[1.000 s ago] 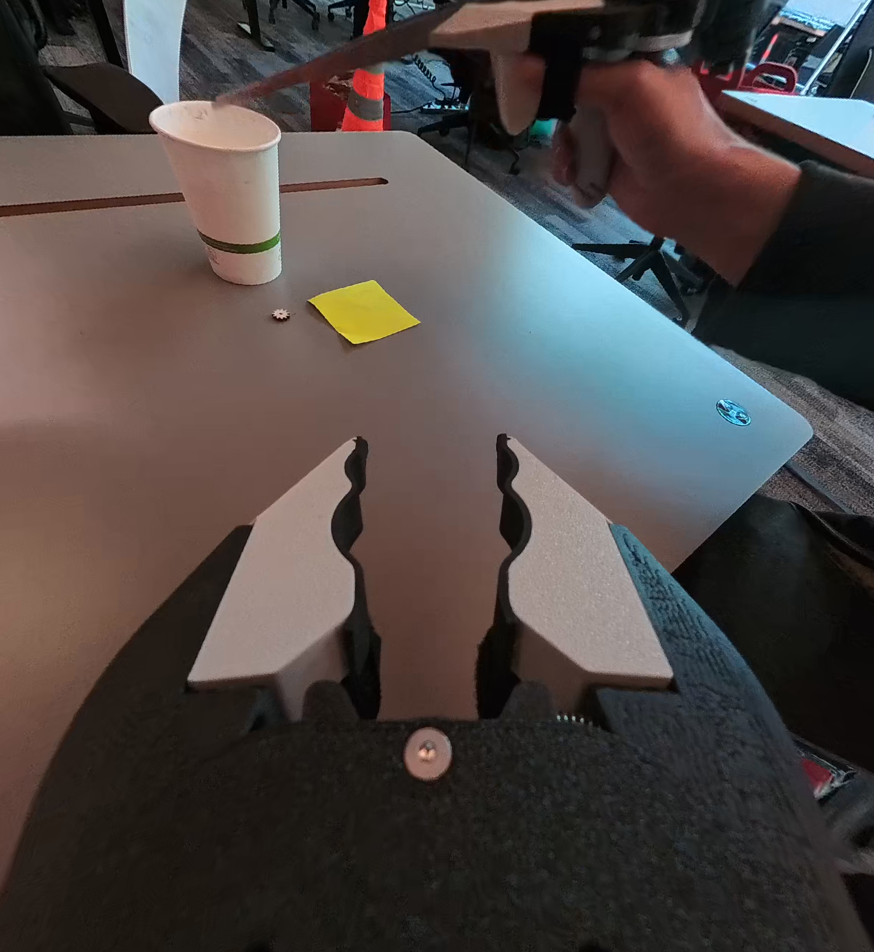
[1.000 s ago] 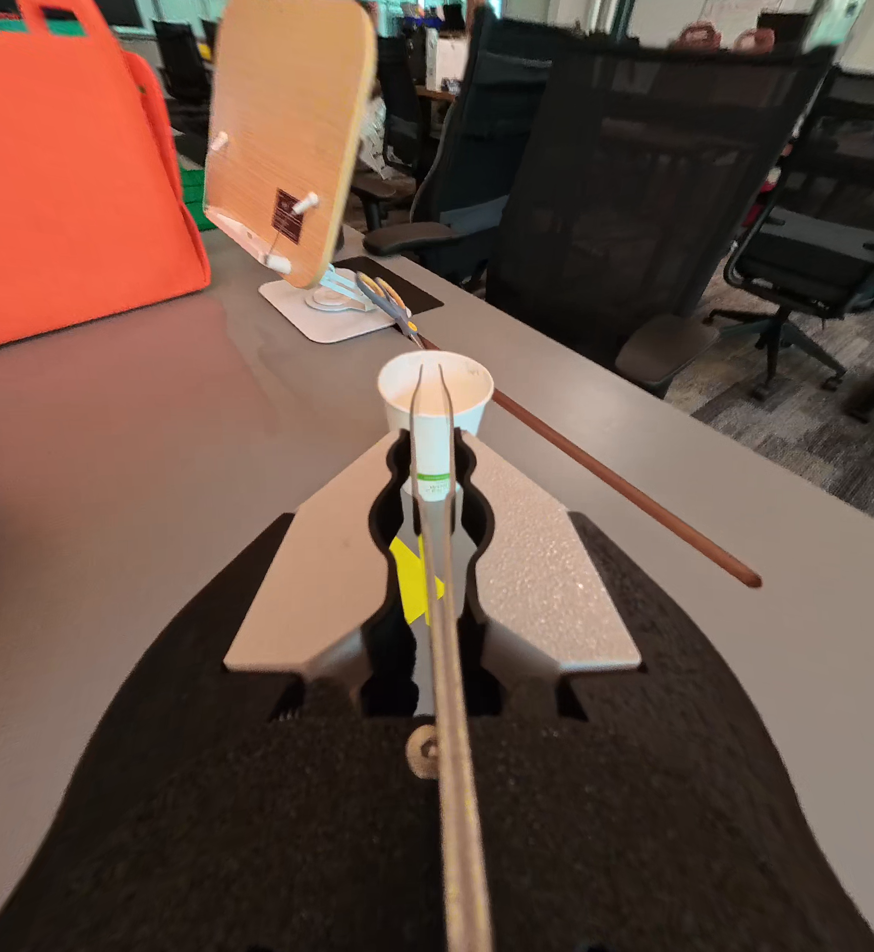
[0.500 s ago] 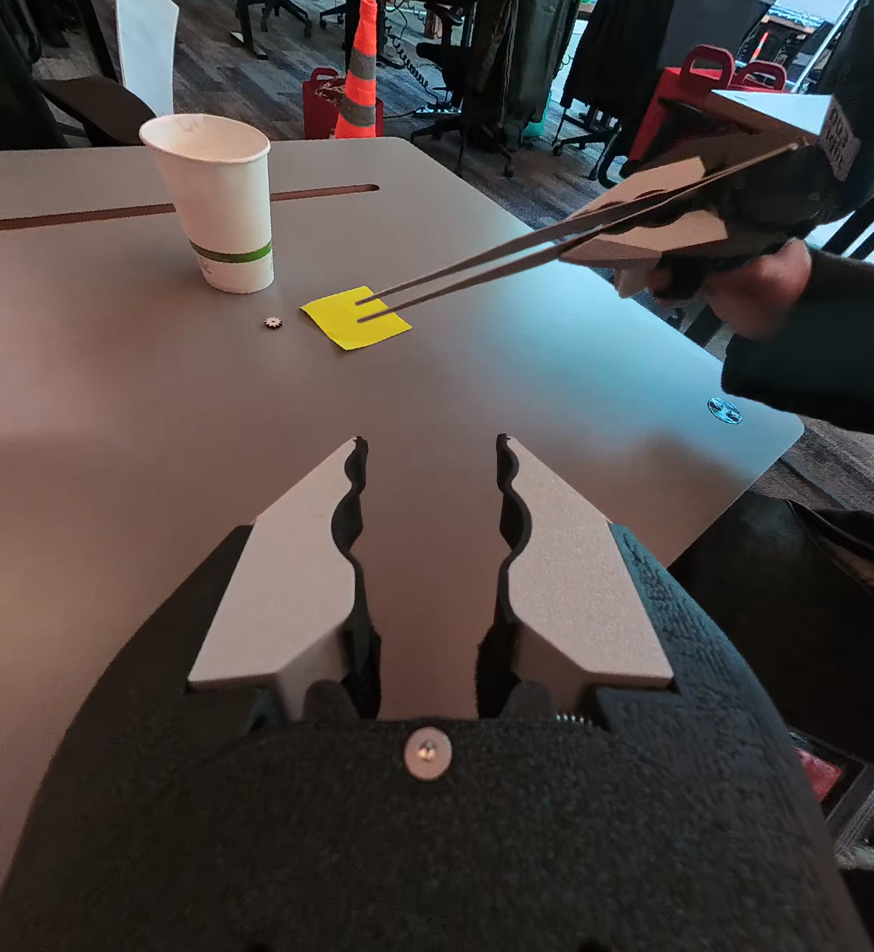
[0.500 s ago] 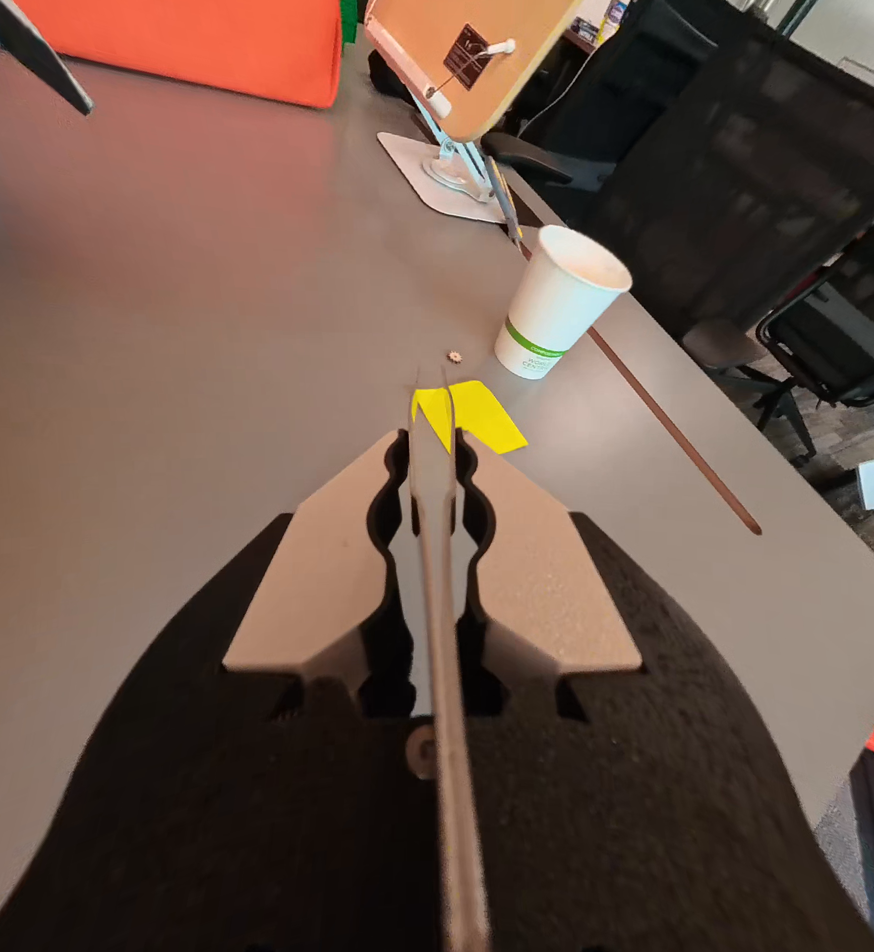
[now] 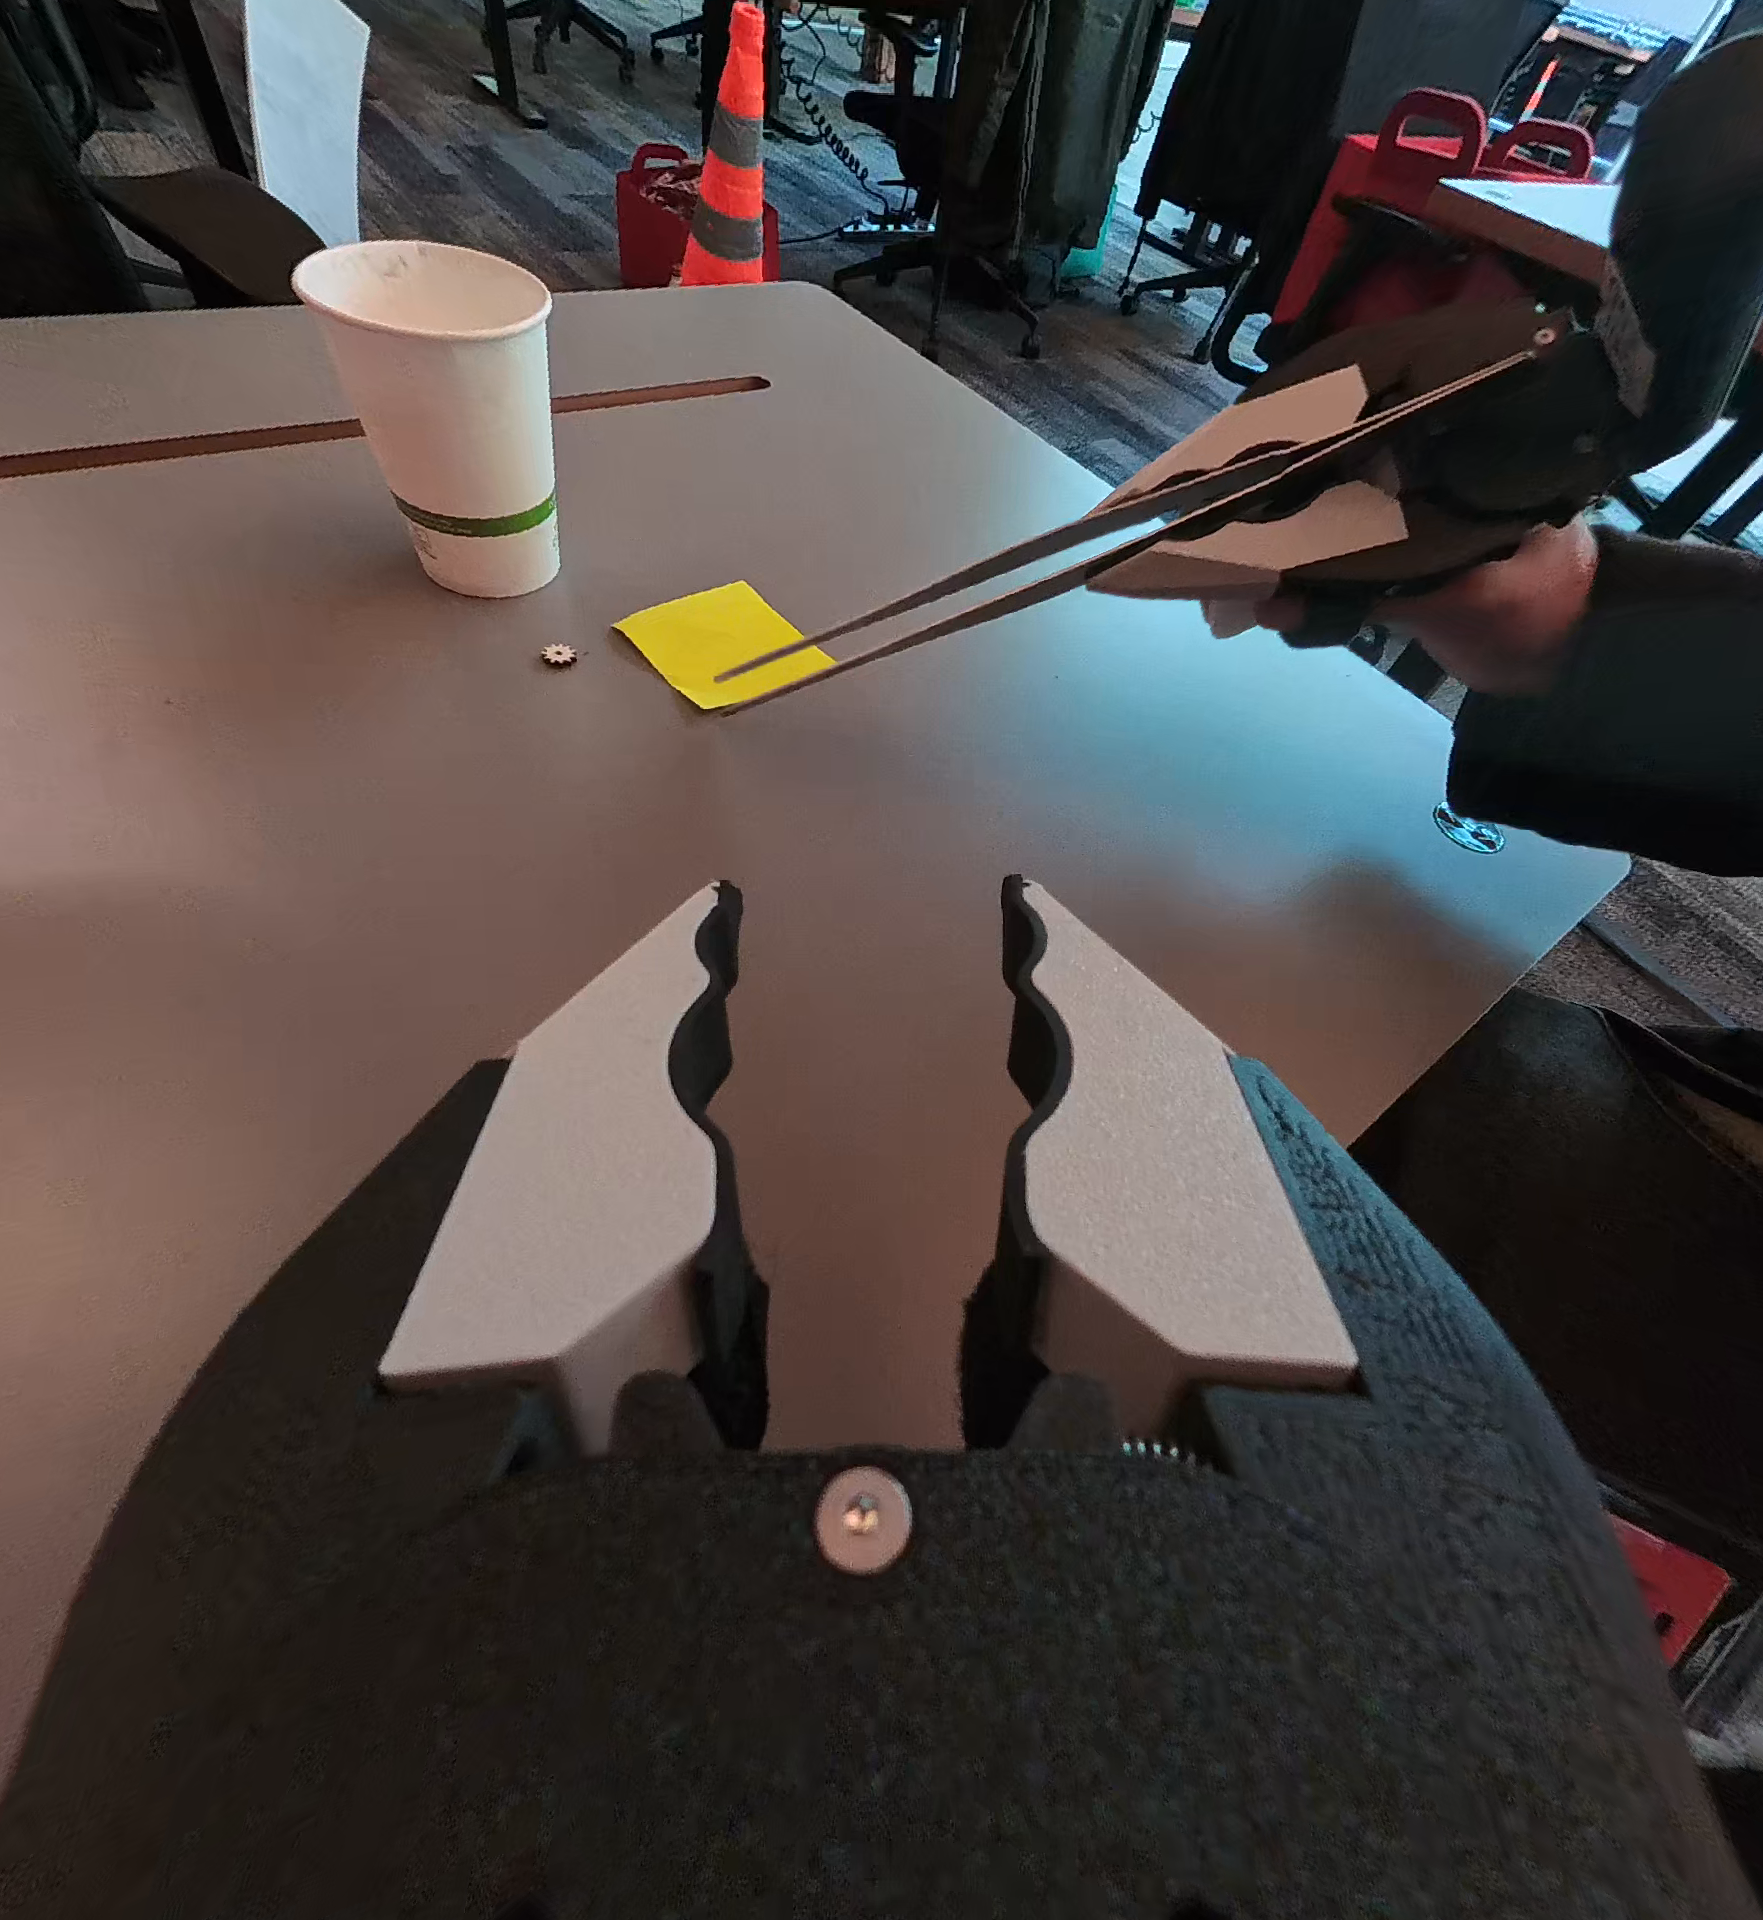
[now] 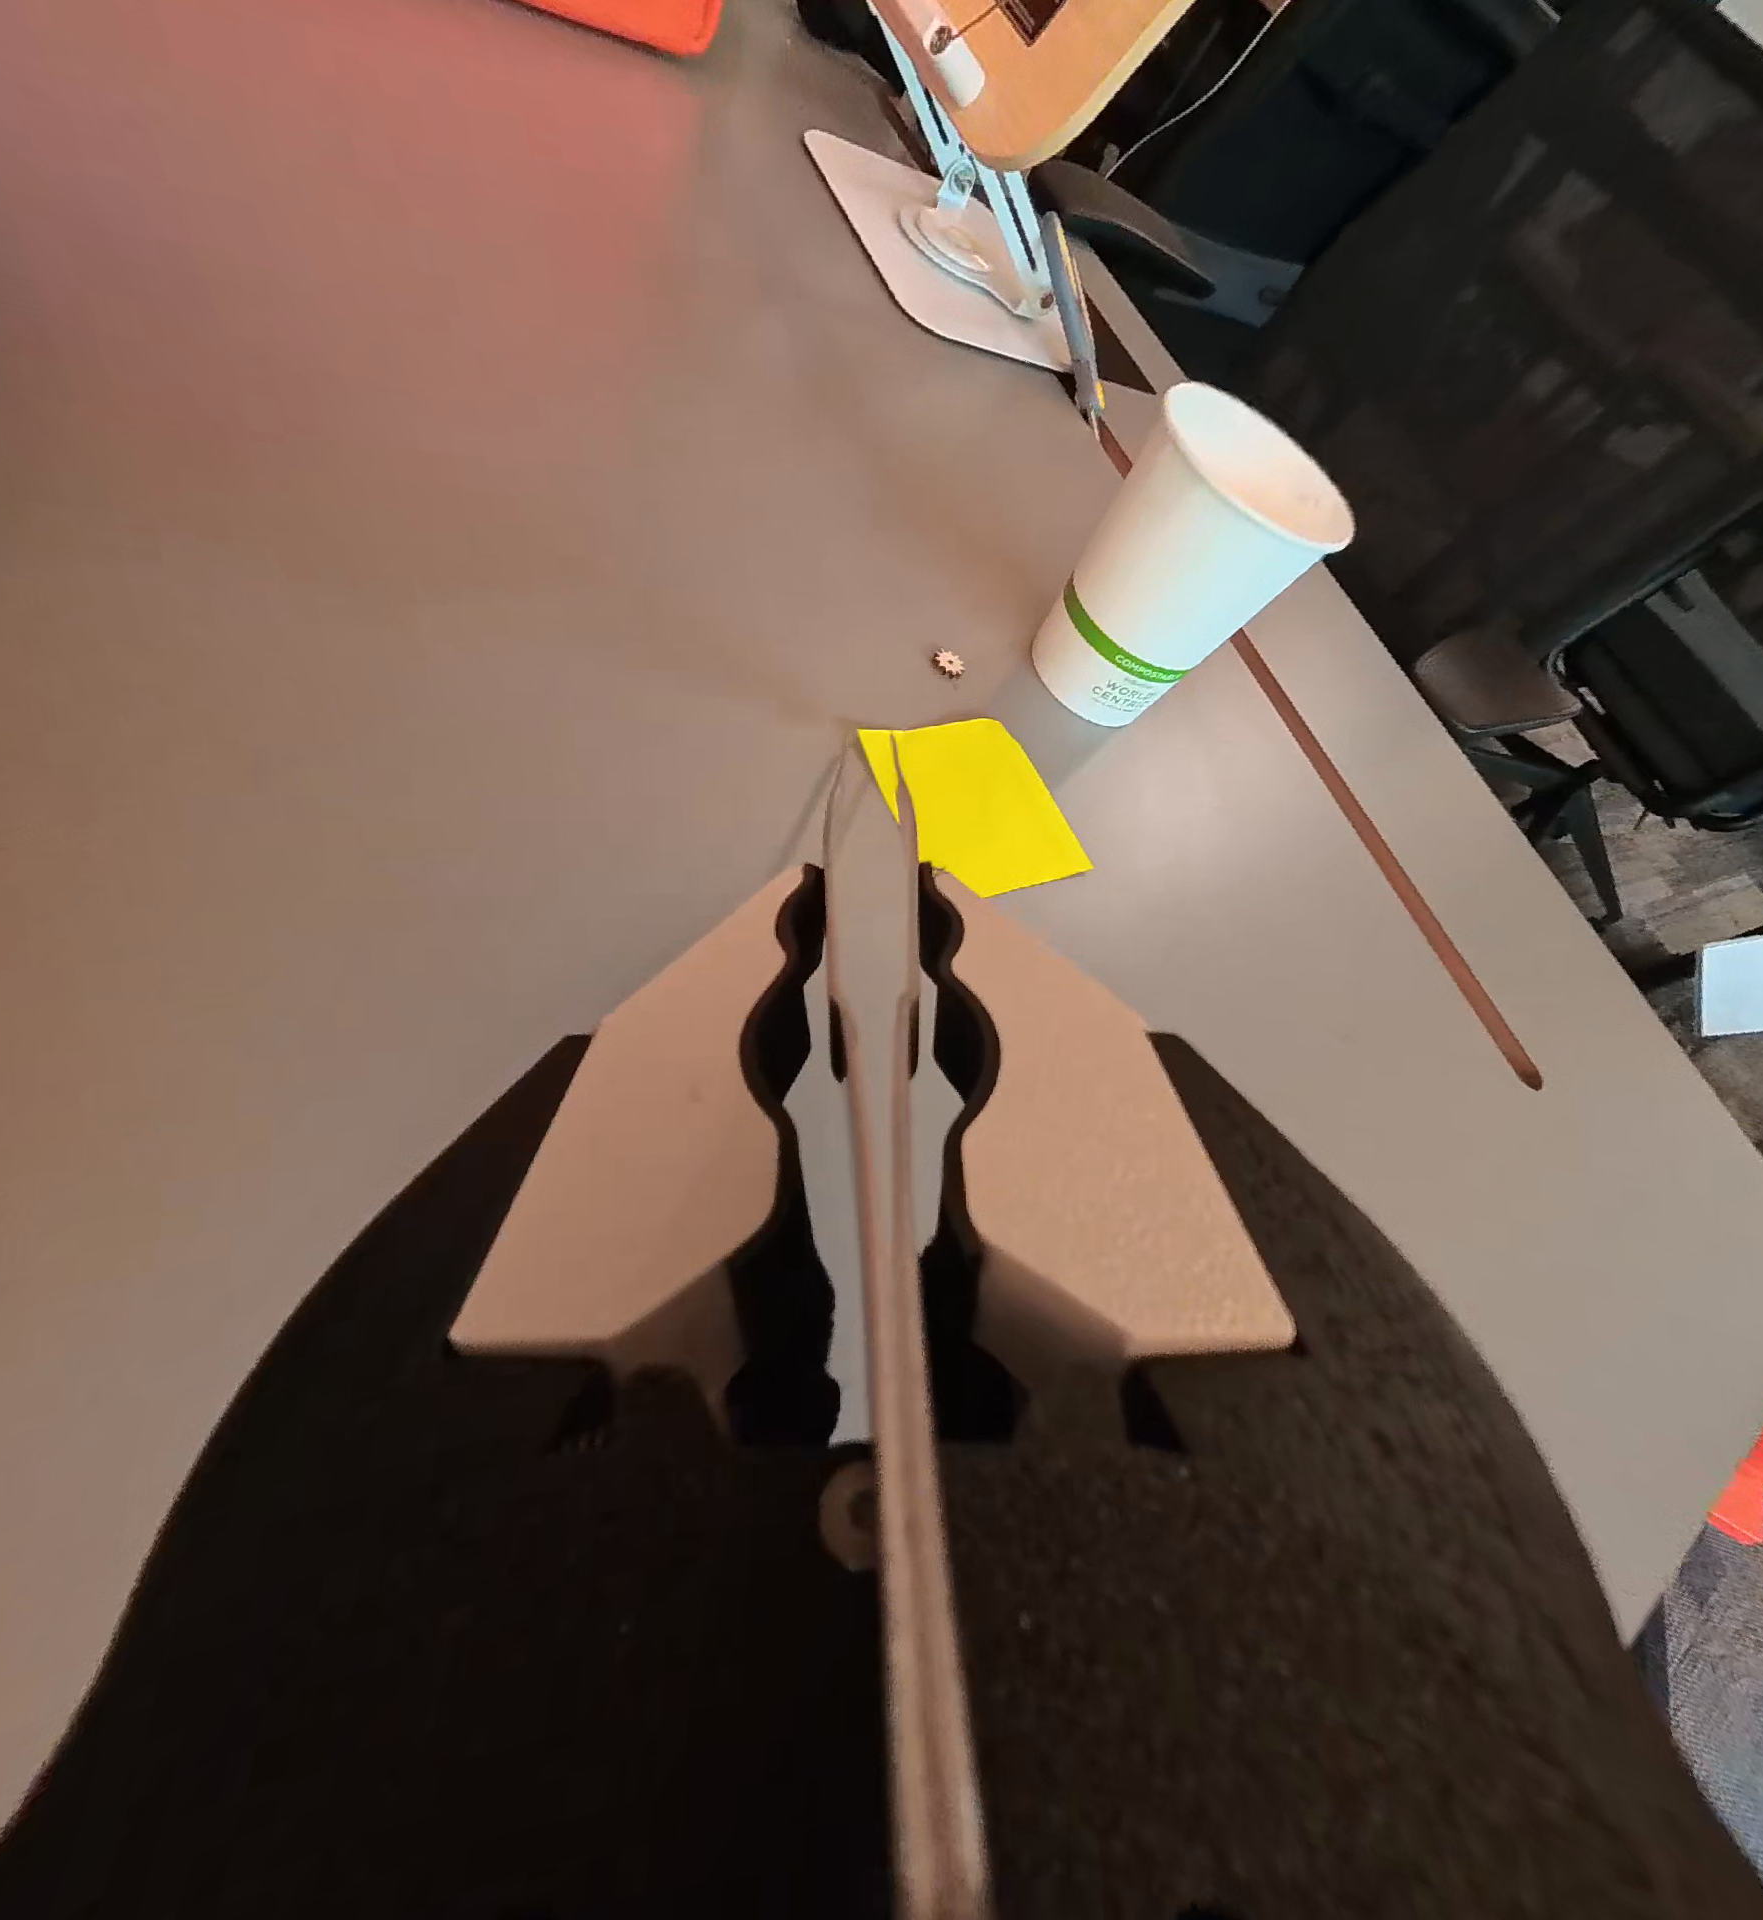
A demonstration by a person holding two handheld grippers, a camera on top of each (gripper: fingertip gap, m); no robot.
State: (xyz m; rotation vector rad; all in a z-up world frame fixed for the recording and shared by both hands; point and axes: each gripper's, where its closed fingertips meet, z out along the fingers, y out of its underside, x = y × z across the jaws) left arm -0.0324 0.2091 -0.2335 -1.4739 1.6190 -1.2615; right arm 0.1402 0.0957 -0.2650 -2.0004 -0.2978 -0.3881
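My right gripper (image 6: 869, 883) is shut on long metal tweezers (image 6: 882, 1039). It also shows in the left wrist view (image 5: 1261, 520), held by a hand, with the tweezers (image 5: 960, 603) slanting down. The tweezer tips are slightly apart, low over the near corner of a yellow sticky note (image 5: 721, 642) (image 6: 976, 805) on the grey table (image 5: 233, 883). A tiny toothed gear (image 5: 558, 655) (image 6: 948, 661) lies just beyond the note. A white paper cup with a green band (image 5: 451, 416) (image 6: 1183, 566) stands upright behind it. My left gripper (image 5: 864, 888) is open and empty above the table.
A long slot (image 5: 337, 426) (image 6: 1376, 852) runs across the table behind the cup. A wooden board on a white stand (image 6: 960, 239) and a pen-like tool (image 6: 1074, 312) sit at the far end. The table's right edge (image 5: 1479, 997) drops off to chairs, an orange cone (image 5: 731, 156) and red boxes. Some 20 cm of space lies between my two pairs of fingers. To reach the yellow sticky note (image 5: 721, 642) in a straight line is about 15 cm for my right fingers, about 30 cm for my left. From either gripper's tips it is about 25 cm to the tiny toothed gear (image 5: 558, 655). The right camera catches it too, in the right wrist view (image 6: 950, 662).
The right gripper has swung the tweezers from over the cup's mouth down and back to the sticky note's near corner. The left gripper has stayed still and open.
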